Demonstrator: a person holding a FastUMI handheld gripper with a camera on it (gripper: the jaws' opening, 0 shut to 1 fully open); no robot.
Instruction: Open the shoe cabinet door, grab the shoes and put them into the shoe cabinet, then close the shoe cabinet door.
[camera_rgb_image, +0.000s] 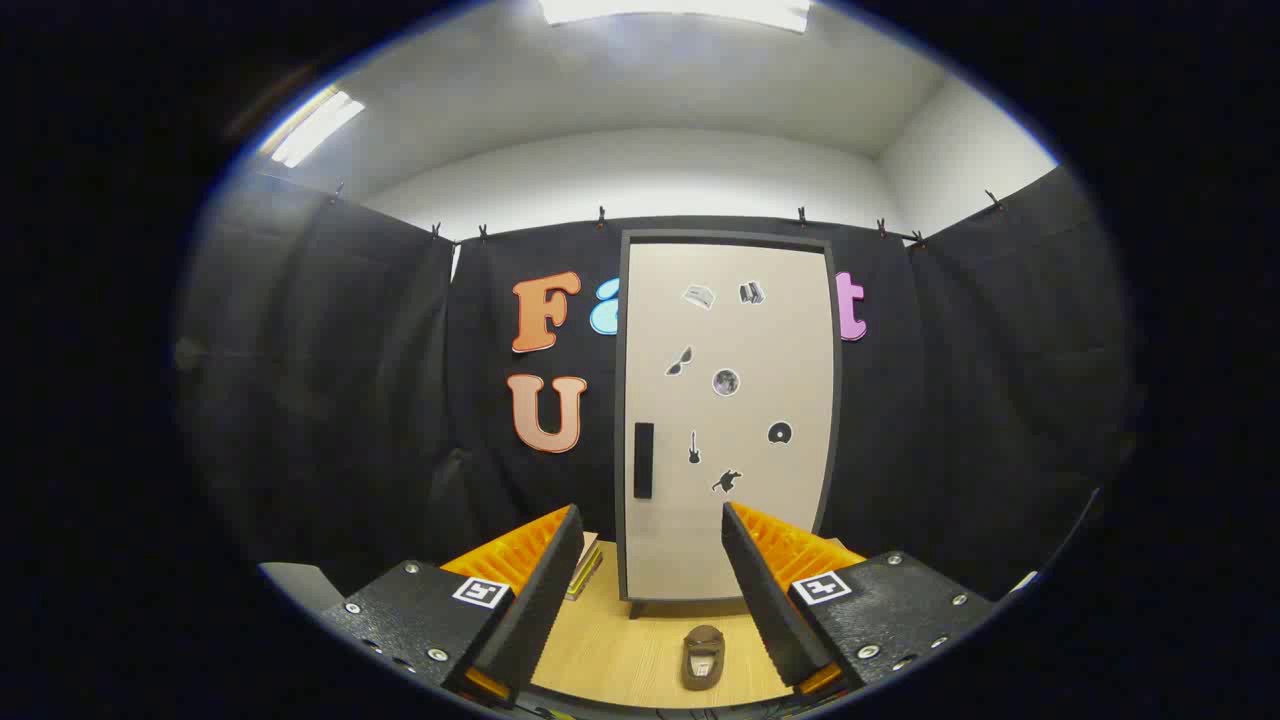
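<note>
We find the gripper (652, 520) released, its fingers spread wide and grasping nothing. The shoe cabinet (728, 420) stands at twelve o'clock beyond the fingers, door shut, dark handle (643, 460) on its left edge. One brown shoe (702, 657) lies on the wooden table (610, 650) between the fingers, before the cabinet. Books (586, 565) rest at eleven o'clock.

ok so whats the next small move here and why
Probably move the gripper forward toward the dark handle on the cabinet door. The door looks fully shut, the handle sits near its edge ahead of the open, empty fingers, and the shoe lies on the wooden table in front of the cabinet, so the door likely comes first.
</note>
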